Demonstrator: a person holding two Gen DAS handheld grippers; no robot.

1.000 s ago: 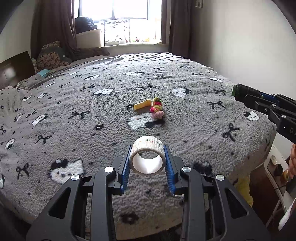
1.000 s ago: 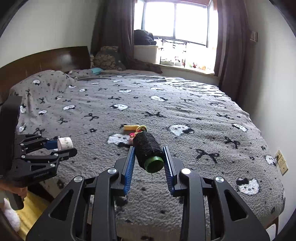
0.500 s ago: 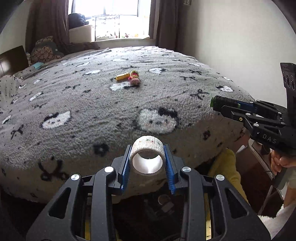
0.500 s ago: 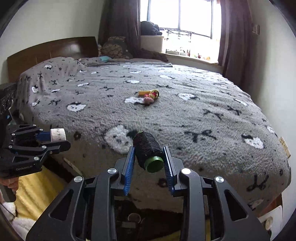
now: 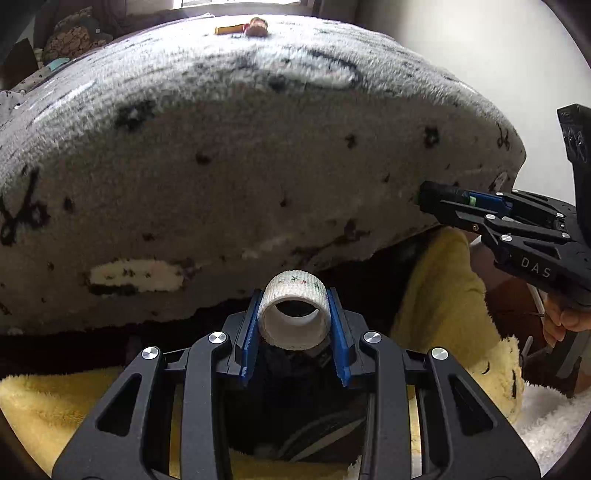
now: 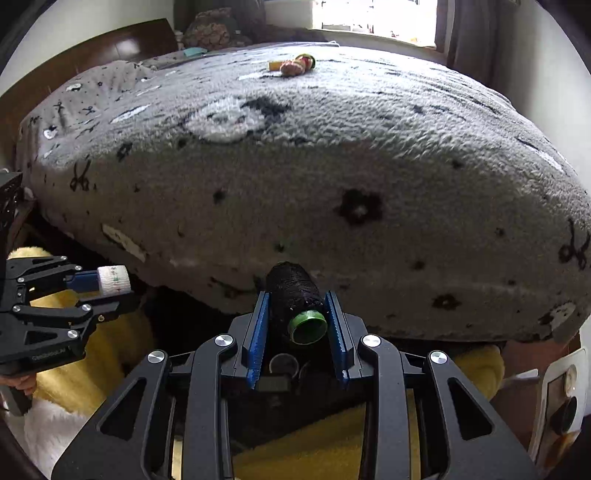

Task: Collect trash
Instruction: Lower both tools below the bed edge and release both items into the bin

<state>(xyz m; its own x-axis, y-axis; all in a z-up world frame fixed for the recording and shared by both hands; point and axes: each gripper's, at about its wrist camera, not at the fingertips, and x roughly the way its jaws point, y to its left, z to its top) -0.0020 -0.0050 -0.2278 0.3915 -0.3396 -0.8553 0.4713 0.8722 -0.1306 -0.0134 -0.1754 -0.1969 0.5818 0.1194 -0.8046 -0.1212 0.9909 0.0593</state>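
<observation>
My left gripper is shut on a white roll of tape, held low in front of the bed's edge; it also shows in the right wrist view. My right gripper is shut on a black thread spool with a green core, also low by the bed's edge; it shows in the left wrist view. A yellow tube and a small colourful toy lie on top of the grey bed, far from both grippers.
A dark gap opens under the bed's hanging blanket. Yellow fleece lies below both grippers. A dark object sits beneath the right gripper. A white stand with small items is at the right.
Both grippers have dropped from above the bed to below its edge, still holding the tape roll and the spool. The bed top now appears higher and farther.
</observation>
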